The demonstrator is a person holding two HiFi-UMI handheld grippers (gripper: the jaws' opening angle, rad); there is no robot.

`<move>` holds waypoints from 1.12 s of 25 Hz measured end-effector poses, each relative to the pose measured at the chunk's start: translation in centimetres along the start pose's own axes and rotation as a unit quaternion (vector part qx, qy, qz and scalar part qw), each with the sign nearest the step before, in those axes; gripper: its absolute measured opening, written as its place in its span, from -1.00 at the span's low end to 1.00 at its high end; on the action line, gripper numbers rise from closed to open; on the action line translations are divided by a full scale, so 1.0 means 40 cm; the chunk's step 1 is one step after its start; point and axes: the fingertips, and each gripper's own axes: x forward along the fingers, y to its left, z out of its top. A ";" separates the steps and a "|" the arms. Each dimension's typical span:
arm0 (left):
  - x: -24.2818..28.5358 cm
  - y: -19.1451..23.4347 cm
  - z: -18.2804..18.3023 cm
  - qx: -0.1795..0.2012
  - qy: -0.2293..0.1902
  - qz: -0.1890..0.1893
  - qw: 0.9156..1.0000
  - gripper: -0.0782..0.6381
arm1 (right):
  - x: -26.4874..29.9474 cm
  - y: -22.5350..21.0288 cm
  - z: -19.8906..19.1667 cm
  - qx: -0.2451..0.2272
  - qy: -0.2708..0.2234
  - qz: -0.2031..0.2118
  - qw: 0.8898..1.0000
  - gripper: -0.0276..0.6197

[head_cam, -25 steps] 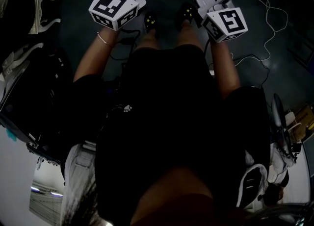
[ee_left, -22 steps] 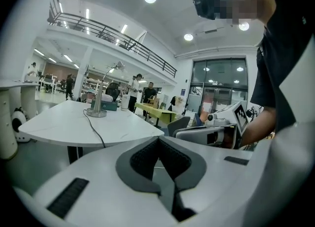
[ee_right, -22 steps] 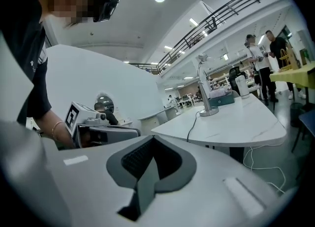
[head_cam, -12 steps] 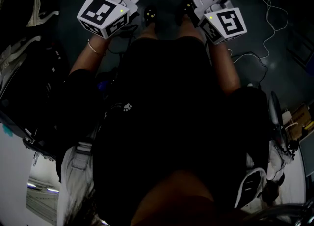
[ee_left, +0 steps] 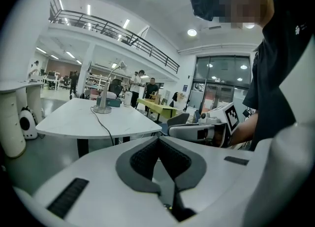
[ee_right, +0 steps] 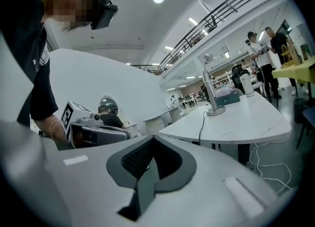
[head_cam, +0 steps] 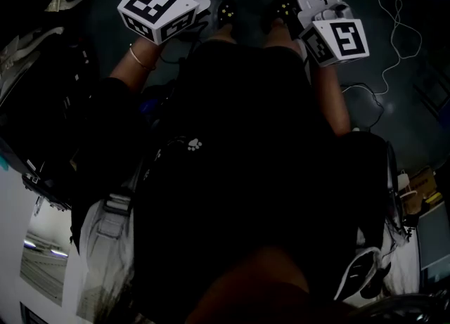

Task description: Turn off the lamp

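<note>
The lamp (ee_right: 211, 90) is a slim silver desk lamp with a round base. It stands well ahead of me on a white table (ee_right: 246, 122), and whether it is lit I cannot tell. It also shows small in the left gripper view, where the lamp (ee_left: 103, 104) has a cable (ee_left: 106, 125) trailing across the tabletop. My left gripper (ee_left: 158, 140) is shut on nothing, its dark pads together. My right gripper (ee_right: 153, 138) is shut and empty too. Both are held in front of my body and far from the lamp. Their marker cubes (head_cam: 158, 8) show at the top of the dark head view.
A teal box (ee_left: 112, 102) sits beside the lamp. Several people (ee_left: 140, 85) stand behind the table near a yellow-green table (ee_left: 152, 107). A white rounded unit (ee_left: 12, 117) stands at the left. Cables (head_cam: 383, 41) lie on the dark floor to my right.
In the head view both grippers have shifted a little, the right one to the right. My legs and feet now sit nearer the frame's top.
</note>
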 end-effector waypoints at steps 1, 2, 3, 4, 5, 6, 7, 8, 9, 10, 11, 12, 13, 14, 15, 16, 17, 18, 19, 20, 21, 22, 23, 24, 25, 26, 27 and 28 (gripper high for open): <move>-0.008 0.000 0.002 0.004 0.001 -0.001 1.000 -0.76 | 0.001 0.005 0.003 -0.002 -0.001 0.000 1.000 -0.91; -0.016 0.002 0.005 0.007 0.000 0.000 1.000 -0.76 | 0.002 0.011 0.005 -0.005 -0.002 0.001 1.000 -0.91; -0.023 0.005 0.008 0.009 -0.001 0.001 1.000 -0.76 | 0.002 0.016 0.005 -0.007 -0.002 0.002 1.000 -0.91; -0.029 0.008 0.010 0.010 -0.002 0.002 1.000 -0.76 | 0.002 0.021 0.005 -0.009 -0.001 0.003 1.000 -0.91; -0.035 0.009 0.011 0.010 -0.003 0.003 1.000 -0.76 | 0.000 0.026 0.005 -0.010 -0.002 0.004 1.000 -0.91; -0.041 0.008 0.011 0.010 -0.002 0.003 1.000 -0.76 | -0.003 0.031 0.006 -0.012 -0.003 0.004 1.000 -0.91; -0.047 0.004 0.013 0.010 -0.003 0.003 1.000 -0.76 | -0.006 0.038 0.008 -0.013 -0.005 0.004 1.000 -0.91; -0.055 -0.003 0.016 0.011 -0.005 0.004 1.000 -0.76 | -0.011 0.046 0.011 -0.014 -0.008 0.005 1.000 -0.91; -0.063 -0.012 0.019 0.013 -0.007 0.004 1.000 -0.76 | -0.017 0.055 0.013 -0.015 -0.010 0.005 1.000 -0.91; -0.070 -0.020 0.021 0.016 -0.009 0.004 1.000 -0.76 | -0.021 0.064 0.013 -0.015 -0.011 0.006 1.000 -0.91; -0.074 -0.024 0.020 0.021 -0.007 0.003 1.000 -0.76 | -0.023 0.071 0.013 -0.013 -0.010 0.008 1.000 -0.91; -0.072 -0.025 0.018 0.028 -0.003 0.001 1.000 -0.76 | -0.022 0.074 0.013 -0.011 -0.009 0.009 1.000 -0.91; -0.068 -0.025 0.018 0.036 0.000 -0.002 0.999 -0.76 | -0.018 0.074 0.014 -0.010 -0.008 0.010 1.000 -0.91; -0.064 -0.026 0.022 0.045 0.001 -0.006 0.999 -0.76 | -0.015 0.073 0.015 -0.011 -0.008 0.010 1.000 -0.91; -0.063 -0.029 0.029 0.054 -0.001 -0.010 0.998 -0.76 | -0.013 0.074 0.018 -0.013 -0.008 0.010 1.000 -0.91; -0.064 -0.033 0.035 0.062 -0.004 -0.012 0.998 -0.76 | -0.013 0.076 0.020 -0.015 -0.010 0.010 1.000 -0.91; -0.068 -0.039 0.040 0.067 -0.006 -0.012 0.998 -0.76 | -0.015 0.080 0.022 -0.016 -0.013 0.010 1.000 -0.91; -0.071 -0.045 0.043 0.070 -0.007 -0.011 0.997 -0.76 | -0.020 0.084 0.024 -0.017 -0.015 0.010 1.000 -0.91; -0.075 -0.051 0.045 0.071 -0.009 -0.011 0.997 -0.76 | -0.025 0.089 0.026 -0.018 -0.016 0.010 1.000 -0.91; -0.078 -0.057 0.047 0.070 -0.012 -0.011 0.997 -0.76 | -0.029 0.093 0.028 -0.018 -0.016 0.009 1.000 -0.91; -0.080 -0.061 0.048 0.071 -0.014 -0.011 0.997 -0.76 | -0.033 0.098 0.029 -0.020 -0.017 0.009 1.000 -0.91; -0.083 -0.064 0.049 0.072 -0.015 -0.012 0.997 -0.76 | -0.035 0.102 0.030 -0.022 -0.018 0.008 1.000 -0.91; -0.086 -0.066 0.049 0.075 -0.016 -0.011 0.997 -0.76 | -0.036 0.105 0.031 -0.024 -0.020 0.007 0.999 -0.91; -0.088 -0.066 0.050 0.077 -0.017 -0.011 0.997 -0.76 | -0.037 0.106 0.032 -0.026 -0.021 0.006 0.999 -0.91; -0.090 -0.066 0.052 0.078 -0.019 -0.010 0.997 -0.76 | -0.039 0.107 0.034 -0.027 -0.022 0.005 0.999 -0.91; -0.091 -0.066 0.056 0.078 -0.022 -0.009 0.997 -0.76 | -0.041 0.107 0.036 -0.028 -0.023 0.004 0.999 -0.91; -0.091 -0.068 0.059 0.078 -0.025 -0.008 0.997 -0.76 | -0.044 0.106 0.039 -0.029 -0.024 0.002 0.999 -0.91; -0.091 -0.070 0.062 0.077 -0.027 -0.009 0.997 -0.76 | -0.047 0.106 0.043 -0.029 -0.025 0.001 0.999 -0.91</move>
